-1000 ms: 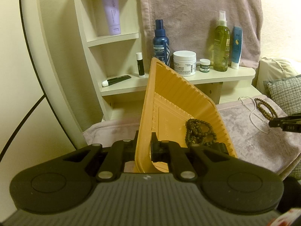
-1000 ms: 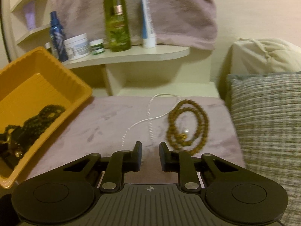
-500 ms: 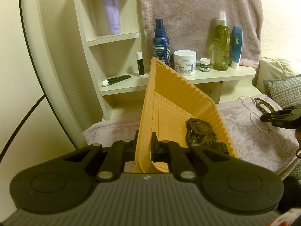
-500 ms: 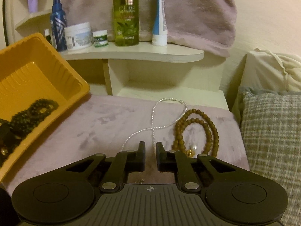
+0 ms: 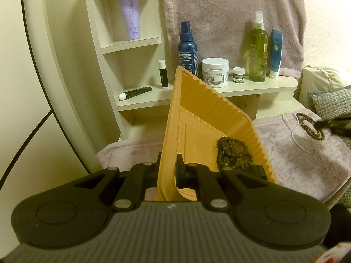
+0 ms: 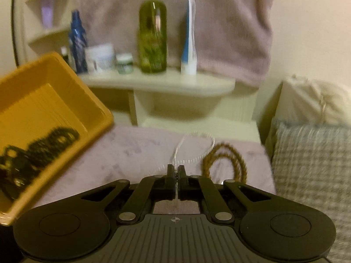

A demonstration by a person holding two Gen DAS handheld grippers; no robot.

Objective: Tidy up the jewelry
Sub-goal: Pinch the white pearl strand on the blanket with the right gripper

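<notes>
My left gripper [image 5: 167,164] is shut on the near rim of an orange tray [image 5: 208,114], holding it tilted above the mauve cloth [image 5: 296,160]. A dark bead bracelet [image 5: 232,153] lies bunched in the tray's low corner. My right gripper [image 6: 176,172] is shut on a thin white pearl necklace [image 6: 197,137], and the strand runs up between its fingertips. A brown bead necklace [image 6: 226,160] lies looped on the cloth just right of those fingertips. In the left wrist view the right gripper [image 5: 319,124] sits at the far right, over the brown beads [image 5: 309,129] and the pearl necklace [image 5: 294,131].
A cream shelf [image 6: 158,83] behind the cloth carries a blue bottle [image 5: 187,48], a white jar [image 5: 215,71], a green spray bottle [image 6: 152,39] and a blue tube [image 6: 189,39]. A checked pillow [image 6: 311,171] borders the cloth on the right. A mauve towel [image 5: 230,11] hangs behind.
The right gripper's jaws went from open to shut on the white necklace, after moving forward to it and rising a little. The left gripper and tray stayed put.
</notes>
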